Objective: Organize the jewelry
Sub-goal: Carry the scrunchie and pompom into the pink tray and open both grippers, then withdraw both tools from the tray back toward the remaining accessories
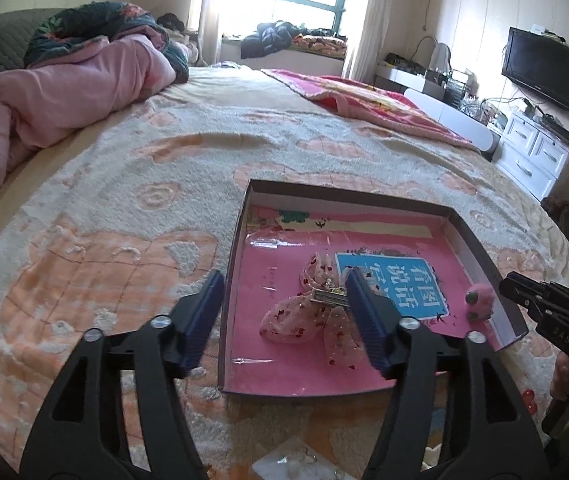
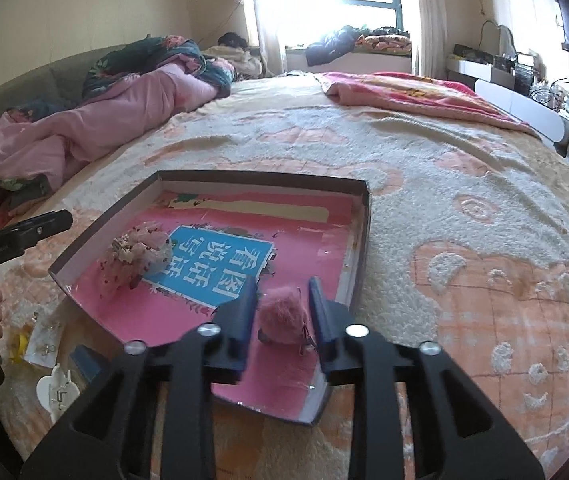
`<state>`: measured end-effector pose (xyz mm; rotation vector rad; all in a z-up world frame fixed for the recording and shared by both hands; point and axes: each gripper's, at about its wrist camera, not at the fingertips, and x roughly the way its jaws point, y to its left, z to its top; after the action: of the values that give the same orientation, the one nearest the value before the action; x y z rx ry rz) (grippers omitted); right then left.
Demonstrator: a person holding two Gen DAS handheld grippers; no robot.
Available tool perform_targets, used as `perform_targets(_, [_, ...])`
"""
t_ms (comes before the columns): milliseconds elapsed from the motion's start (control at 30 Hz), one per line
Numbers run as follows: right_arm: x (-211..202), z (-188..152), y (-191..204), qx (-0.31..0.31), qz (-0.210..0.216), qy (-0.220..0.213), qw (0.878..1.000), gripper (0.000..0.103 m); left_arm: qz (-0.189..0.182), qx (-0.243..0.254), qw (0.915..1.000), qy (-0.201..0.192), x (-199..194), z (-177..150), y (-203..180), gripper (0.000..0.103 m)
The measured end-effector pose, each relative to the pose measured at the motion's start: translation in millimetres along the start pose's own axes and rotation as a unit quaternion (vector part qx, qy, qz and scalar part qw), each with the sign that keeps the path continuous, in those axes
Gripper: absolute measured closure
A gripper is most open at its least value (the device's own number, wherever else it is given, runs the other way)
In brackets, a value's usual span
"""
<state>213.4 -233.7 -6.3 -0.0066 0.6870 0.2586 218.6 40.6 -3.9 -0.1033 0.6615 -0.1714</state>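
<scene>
The right claw (image 2: 280, 312) is standing with its 2 fingers apart, straddling a pink fuzzy pom-pom piece (image 2: 281, 314) that is lying inside the shallow box (image 2: 364, 240) on the bed (image 2: 464, 200). Whether the pads are touching the fluff I cannot tell; a gap is showing on each side, so it reads as either a release or an approach. To do this well, the fingers should be lifting straight up or closing squarely on the middle of the pom-pom, avoiding the thin hook or wire at its lower edge, which could be snagging. The box wall is just beside the right finger, so sideways drift should be kept small.

The left claw (image 1: 284, 312) is hanging wide open over the box's left wall, holding nothing, with its right finger near a sheer pink bow hair clip (image 1: 312, 312).

The pom-pom is looking soft, round and light, sitting near the box's near corner, well apart from the bow. More small pieces (image 2: 46, 344) are lying on the bed outside the box.
</scene>
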Motion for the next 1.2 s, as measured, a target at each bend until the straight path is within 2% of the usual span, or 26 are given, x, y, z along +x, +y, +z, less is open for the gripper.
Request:
perform_targets(33, [-3,-1,0,0.001,0.0,-0.002,1.0,0.072,0.001,0.0,1.0,-0.003,-3,0,-1,0.041])
perform_targets(133, [-11,-3,3,-0.002,-0.005,-0.013,1.0,0.052,0.008,0.004,0.9998,-0.017,-13,0,-5,0.026])
perform_targets(200, [-18,-4,6,-0.004,-0.003,-0.023,1.0,0.05,0.011,0.008,0.9996,-0.027,-21,-1,-8,0.022])
perform_targets(267, [-23,-5,10,-0.005,-0.005,-0.03,1.0,0.038,0.016,0.008,0.9992,-0.035,-28,-2,-10,0.012])
perform_targets(467, [-47,-12,23,-0.022,-0.008,-0.062,0.998,0.027,0.024,0.007,0.9982,-0.055,-49,-7,-11,0.012])
perform_targets(867, [-75,-21,46,-0.041,0.016,-0.083,0.996,0.025,0.042,0.011,0.9956,-0.083,-79,-19,-13,0.011])
perform_targets(1200, [-87,-32,65,-0.06,0.034,-0.081,0.994,0.024,0.052,0.016,0.9934,-0.101,-97,-32,-16,0.012])
